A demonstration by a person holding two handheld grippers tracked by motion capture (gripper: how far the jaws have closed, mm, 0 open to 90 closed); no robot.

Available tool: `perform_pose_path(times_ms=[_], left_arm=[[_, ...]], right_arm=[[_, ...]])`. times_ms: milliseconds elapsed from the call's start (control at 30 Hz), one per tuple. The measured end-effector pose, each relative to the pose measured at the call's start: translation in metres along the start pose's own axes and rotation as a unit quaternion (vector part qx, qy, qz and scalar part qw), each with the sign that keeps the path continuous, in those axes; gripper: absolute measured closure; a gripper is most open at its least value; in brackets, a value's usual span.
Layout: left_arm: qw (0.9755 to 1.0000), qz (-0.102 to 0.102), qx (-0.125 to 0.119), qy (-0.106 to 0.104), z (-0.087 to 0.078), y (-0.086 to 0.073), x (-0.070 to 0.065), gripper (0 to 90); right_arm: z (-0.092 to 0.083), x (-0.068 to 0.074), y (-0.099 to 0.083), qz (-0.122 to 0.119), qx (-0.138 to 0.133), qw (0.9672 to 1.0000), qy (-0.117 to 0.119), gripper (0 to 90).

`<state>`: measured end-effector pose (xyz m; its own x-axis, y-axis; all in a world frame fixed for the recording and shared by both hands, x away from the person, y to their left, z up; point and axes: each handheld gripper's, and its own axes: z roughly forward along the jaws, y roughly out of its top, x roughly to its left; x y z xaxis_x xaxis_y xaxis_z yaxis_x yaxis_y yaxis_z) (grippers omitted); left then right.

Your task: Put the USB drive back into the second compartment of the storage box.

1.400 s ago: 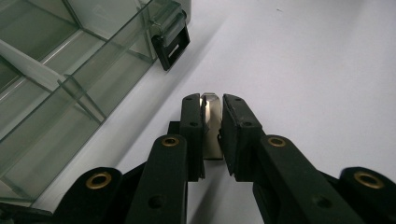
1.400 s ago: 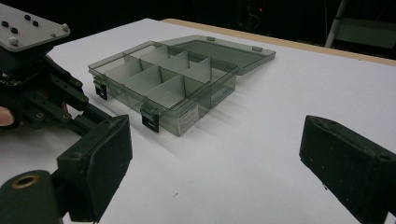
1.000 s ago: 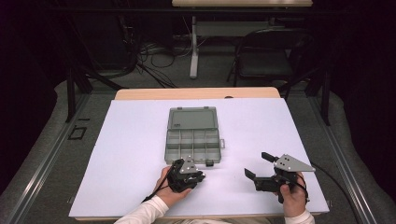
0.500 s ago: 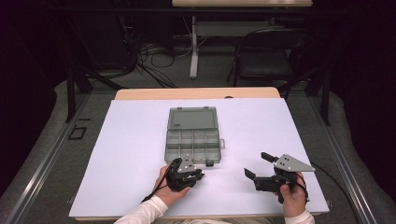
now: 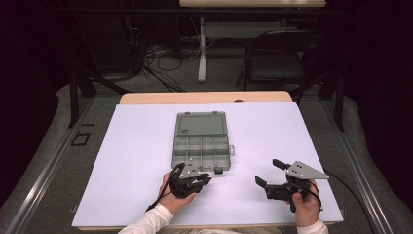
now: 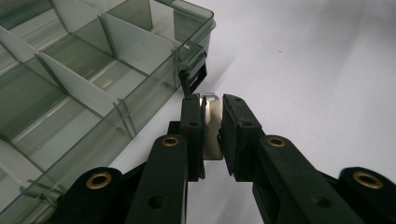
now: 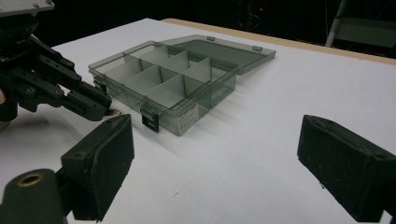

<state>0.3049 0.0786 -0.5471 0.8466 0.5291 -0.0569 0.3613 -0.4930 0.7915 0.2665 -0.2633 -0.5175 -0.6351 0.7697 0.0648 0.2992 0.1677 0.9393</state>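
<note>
Clip (image 6: 211, 125) sits clenched in your left hand-held gripper (image 6: 212, 135) beside the box (image 5: 200, 145); your right hand-held gripper (image 7: 215, 163) is released.

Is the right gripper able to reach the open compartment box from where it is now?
Probably yes. The right gripper stands open, and bare white table lies between it and the compartment box. The left gripper sits by the front latch, off that path.
</note>
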Motion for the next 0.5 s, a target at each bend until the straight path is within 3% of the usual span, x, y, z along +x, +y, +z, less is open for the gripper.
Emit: perform_pose_path(times_ms=[500], left_arm=[[0.9988,-0.026,-0.039,0.012,-0.017,0.001,0.010,79.2]], right_arm=[[0.000,-0.001,0.000,-0.002,0.001,1.0000,-0.001,10.6]])
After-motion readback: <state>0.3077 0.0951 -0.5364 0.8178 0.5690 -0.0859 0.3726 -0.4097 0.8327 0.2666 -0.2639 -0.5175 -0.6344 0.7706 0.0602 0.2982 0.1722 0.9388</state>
